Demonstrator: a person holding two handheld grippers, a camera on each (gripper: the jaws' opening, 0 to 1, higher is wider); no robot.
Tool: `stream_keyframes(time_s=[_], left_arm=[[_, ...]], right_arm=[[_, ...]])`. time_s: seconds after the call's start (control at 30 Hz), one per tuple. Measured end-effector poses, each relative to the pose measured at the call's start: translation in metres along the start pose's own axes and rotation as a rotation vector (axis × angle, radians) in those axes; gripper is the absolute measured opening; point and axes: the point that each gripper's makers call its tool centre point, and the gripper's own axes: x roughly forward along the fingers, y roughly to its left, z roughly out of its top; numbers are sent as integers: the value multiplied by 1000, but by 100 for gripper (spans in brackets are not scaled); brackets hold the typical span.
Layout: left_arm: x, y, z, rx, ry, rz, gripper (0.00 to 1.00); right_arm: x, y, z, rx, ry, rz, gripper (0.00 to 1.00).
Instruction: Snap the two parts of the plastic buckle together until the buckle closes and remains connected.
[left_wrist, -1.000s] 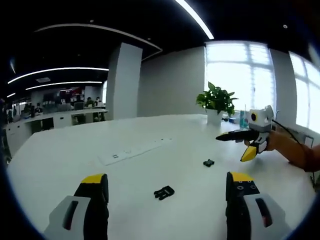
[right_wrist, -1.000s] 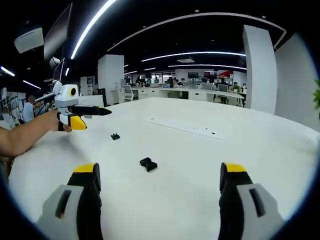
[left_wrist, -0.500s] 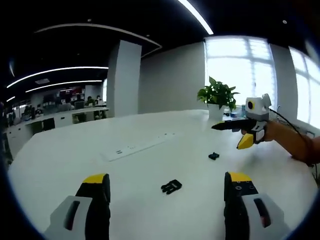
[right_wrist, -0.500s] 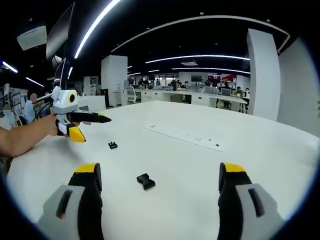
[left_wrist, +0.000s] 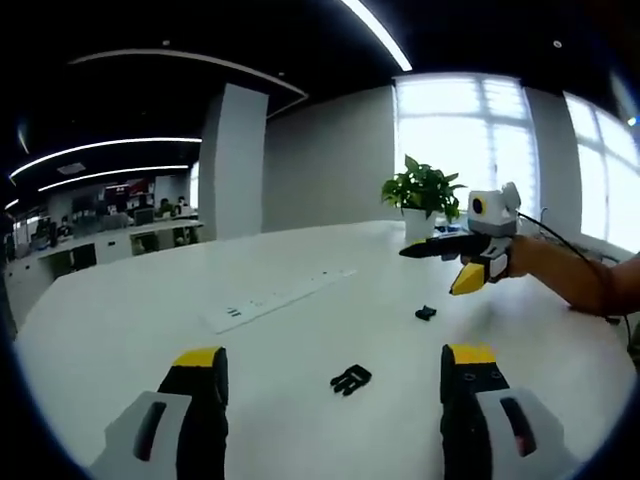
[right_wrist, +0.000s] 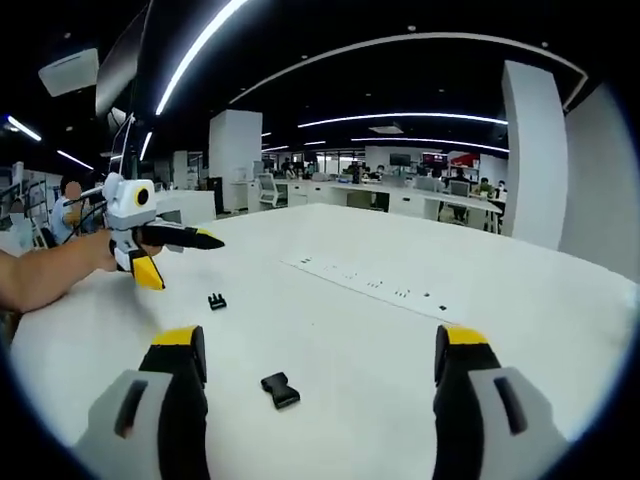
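Two black plastic buckle halves lying apart on white round table (left_wrist: 150, 310): larger half (left_wrist: 350, 379) near left gripper (left_wrist: 325, 400), smaller half (left_wrist: 425, 313) farther off. Left and right gripper (right_wrist: 318, 395) jaws both spread, empty. Probably light, stiff, slippery; best pinched across flat bodies, mating ends left free.

Each hand-held gripper (left_wrist: 335, 400) has black jaws capped in yellow on grey-white housings with dark slots. The right hand-held gripper (left_wrist: 425, 249) has a white body, yellow trigger and trailing black cable.
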Motion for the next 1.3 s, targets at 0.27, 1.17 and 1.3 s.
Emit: stream_keyframes(time_s=[0.27, 1.17, 1.3], left_arm=[[-1, 9, -7, 4, 21, 2, 90], [12, 14, 8, 80, 46, -72, 85], [17, 15, 10, 111, 62, -82, 84]], right_arm=[[2, -12, 2, 15, -5, -18, 93], [14, -15, 22, -16, -31, 12, 88], [13, -12, 21, -21, -26, 23, 86]])
